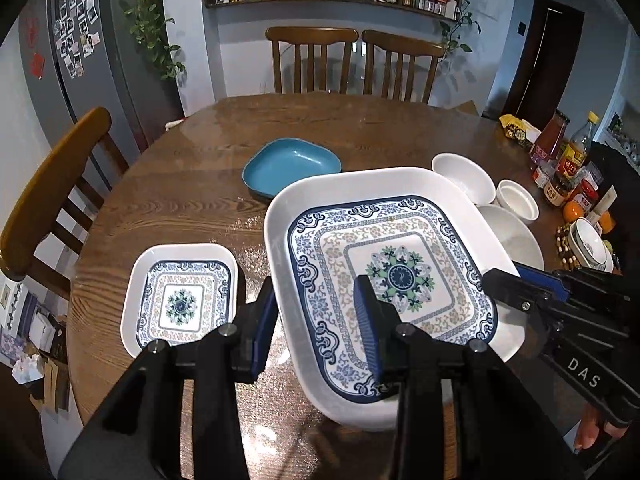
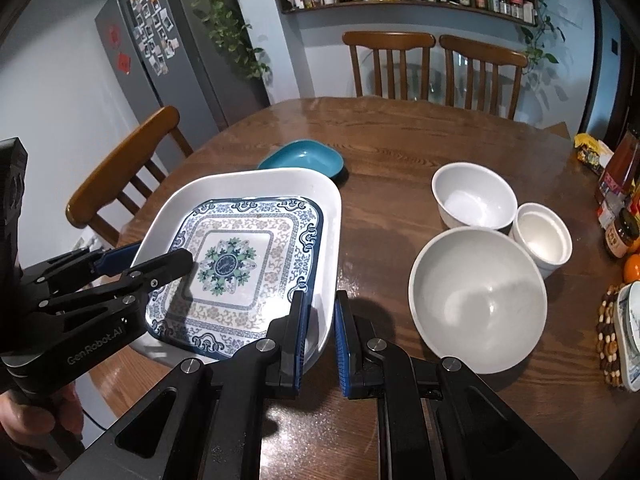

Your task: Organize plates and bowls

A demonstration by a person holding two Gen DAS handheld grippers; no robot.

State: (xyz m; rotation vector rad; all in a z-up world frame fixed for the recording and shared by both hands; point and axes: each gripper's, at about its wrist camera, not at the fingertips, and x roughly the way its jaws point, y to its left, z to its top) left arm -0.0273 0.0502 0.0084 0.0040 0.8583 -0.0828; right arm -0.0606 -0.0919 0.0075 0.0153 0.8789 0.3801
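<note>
**Large patterned plate held at both edges**

The large patterned plate (image 1: pixel 394 276) is gripped on its left rim by the left tongs (image 1: pixel 316 332) and on its right rim by the right tongs (image 2: pixel 322 340), above the counter (image 1: pixel 192 184). A small patterned plate (image 1: pixel 182 300) lies at left, a teal dish (image 1: pixel 292 164) beyond, and three white bowls (image 2: pixel 478 300) at right.
</note>
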